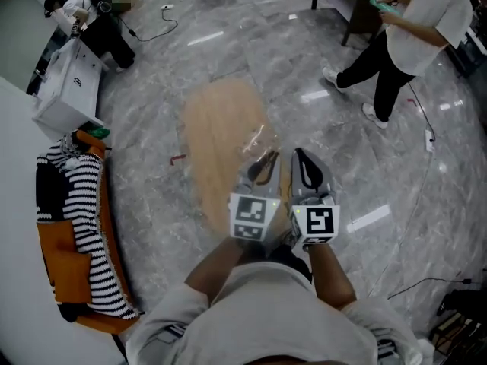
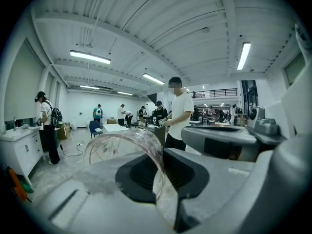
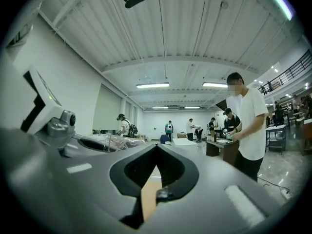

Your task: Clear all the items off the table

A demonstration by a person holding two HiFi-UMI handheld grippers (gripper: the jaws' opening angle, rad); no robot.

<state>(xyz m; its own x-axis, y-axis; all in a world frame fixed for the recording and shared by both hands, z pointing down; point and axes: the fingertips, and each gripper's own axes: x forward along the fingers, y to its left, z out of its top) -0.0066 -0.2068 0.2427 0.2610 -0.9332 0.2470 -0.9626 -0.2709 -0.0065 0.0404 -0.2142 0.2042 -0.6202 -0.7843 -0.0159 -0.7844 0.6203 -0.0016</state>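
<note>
In the head view both grippers are held side by side above a small bare wooden table [image 1: 217, 131]. My left gripper [image 1: 264, 166] is shut on a thin clear plastic wrapper [image 1: 257, 138]. In the left gripper view the wrapper [image 2: 127, 141] curls up and leftward out of the closed jaws [image 2: 165, 156] and carries a faint printed pattern. My right gripper [image 1: 306, 167] is shut with nothing in it. In the right gripper view its fingertips meet [image 3: 156, 147], and a strip of the wooden table shows through the gap below them.
An orange seat with a striped cloth [image 1: 80, 226] stands at the left, with a white cabinet [image 1: 67, 82] behind it. A person [image 1: 415, 33] stands at a dark desk at the upper right. Cables [image 1: 428, 137] lie on the grey marble floor.
</note>
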